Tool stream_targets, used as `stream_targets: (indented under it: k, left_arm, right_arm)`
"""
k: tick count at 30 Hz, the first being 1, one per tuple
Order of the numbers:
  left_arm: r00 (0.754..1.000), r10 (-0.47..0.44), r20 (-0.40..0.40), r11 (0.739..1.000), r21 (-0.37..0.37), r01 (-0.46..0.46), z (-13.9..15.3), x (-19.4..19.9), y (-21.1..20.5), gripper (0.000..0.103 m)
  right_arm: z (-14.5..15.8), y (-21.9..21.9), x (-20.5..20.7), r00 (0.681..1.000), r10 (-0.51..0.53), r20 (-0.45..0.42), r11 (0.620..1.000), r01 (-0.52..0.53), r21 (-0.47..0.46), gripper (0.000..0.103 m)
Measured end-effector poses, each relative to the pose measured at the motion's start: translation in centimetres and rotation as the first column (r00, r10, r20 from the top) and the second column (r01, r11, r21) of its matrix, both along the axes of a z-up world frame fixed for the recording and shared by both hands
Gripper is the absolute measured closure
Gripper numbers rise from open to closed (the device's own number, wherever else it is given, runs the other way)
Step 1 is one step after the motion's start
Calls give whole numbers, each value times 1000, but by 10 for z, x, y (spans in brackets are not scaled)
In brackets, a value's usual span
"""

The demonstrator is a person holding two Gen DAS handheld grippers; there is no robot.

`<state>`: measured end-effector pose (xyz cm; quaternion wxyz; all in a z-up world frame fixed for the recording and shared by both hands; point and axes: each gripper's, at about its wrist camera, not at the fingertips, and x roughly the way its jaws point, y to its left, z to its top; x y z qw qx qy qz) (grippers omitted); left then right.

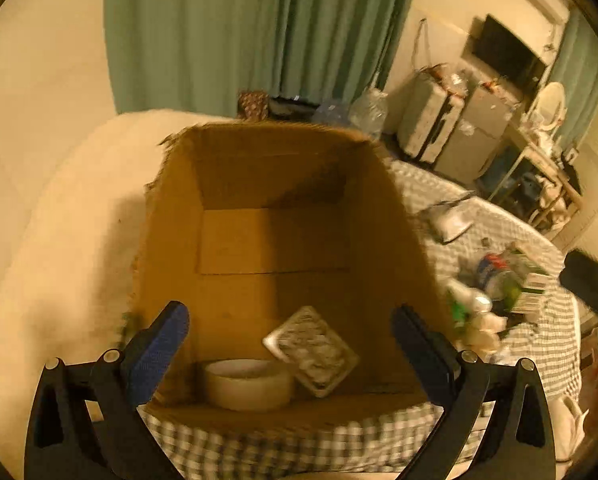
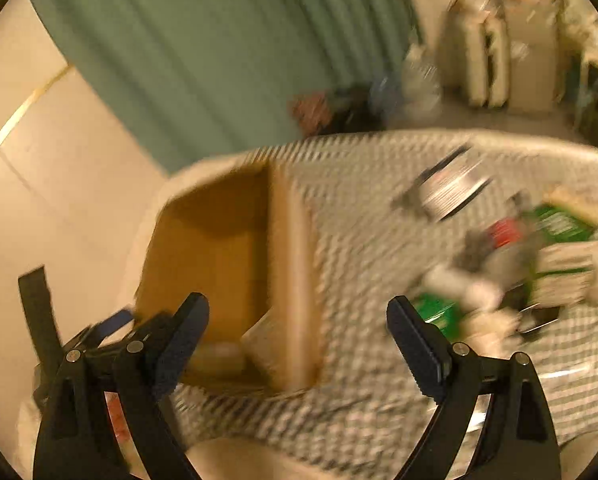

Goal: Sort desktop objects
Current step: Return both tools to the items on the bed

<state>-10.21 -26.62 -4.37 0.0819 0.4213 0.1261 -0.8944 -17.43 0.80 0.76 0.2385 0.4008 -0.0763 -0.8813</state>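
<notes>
Left tool (image 1: 289, 346), fingers spread wide, nothing between the blue pads (image 1: 161, 350). Right tool (image 2: 297, 342), likewise wide open and empty; view motion-blurred.

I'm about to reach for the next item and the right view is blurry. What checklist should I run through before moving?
1. Left hand-held gripper open and holding nothing: ok.
2. Right hand-held gripper open and holding nothing: ok.
3. Cardboard box open with free floor space: ok.
4. Tape roll and clear tray lying inside the box: ok.
5. Pile of remaining items on the checked cloth, right of the box: ok.
6. Which item in the pile to grasp: cannot tell, too blurred.
</notes>
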Motion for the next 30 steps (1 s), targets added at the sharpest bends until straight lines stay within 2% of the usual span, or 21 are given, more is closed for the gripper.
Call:
stream_targets:
  k: [3,8,11,14,15,16,18,19,24,27,30]
  left_arm:
    - [997,-74,-37,997,-1,75,10,12,43,0]
    - [970,-212,-117,977,-6,213,18,38,125,0]
    - [955,-266,-131,963,-5,268,11,44,171,0]
    - [951,-281,-133,959,9,284,-1,41,207,0]
    - [953,-268,-139,962,7,272,-7,40,217,0]
    - [956,-255,-142,966,-2,257,-12,38,227,0]
    - [962,-243,-125,970,-25,242,-25,29,246,0]
    - [964,-240,-110,971,-37,238,-31,25,253,0]
    - [964,-262,-43,963,-74,259,-70,5,287,0]
    - [961,-276,10,959,-56,276,-97,-4,305,0]
    - [960,-273,60,961,-32,275,-121,-16,322,0]
  right_arm:
    - [22,45,26,993,-22,-118,999,25,26,12]
    - [39,113,56,972,-106,-212,992,119,50,7]
    - [50,151,77,941,-147,-306,986,164,31,6]
    - [59,182,103,872,-176,-457,983,180,-37,0]
    - [57,190,104,858,-191,-477,980,193,-46,0]
    - [52,193,99,877,-187,-442,980,195,-27,0]
    - [35,200,79,946,-165,-280,984,176,13,0]
    - [23,205,72,958,-196,-208,979,203,15,0]
    - [-20,225,52,958,-261,-117,964,264,11,0]
    - [-46,234,41,958,-278,-72,958,282,46,0]
    - [-62,244,38,949,-306,-79,946,312,89,0]
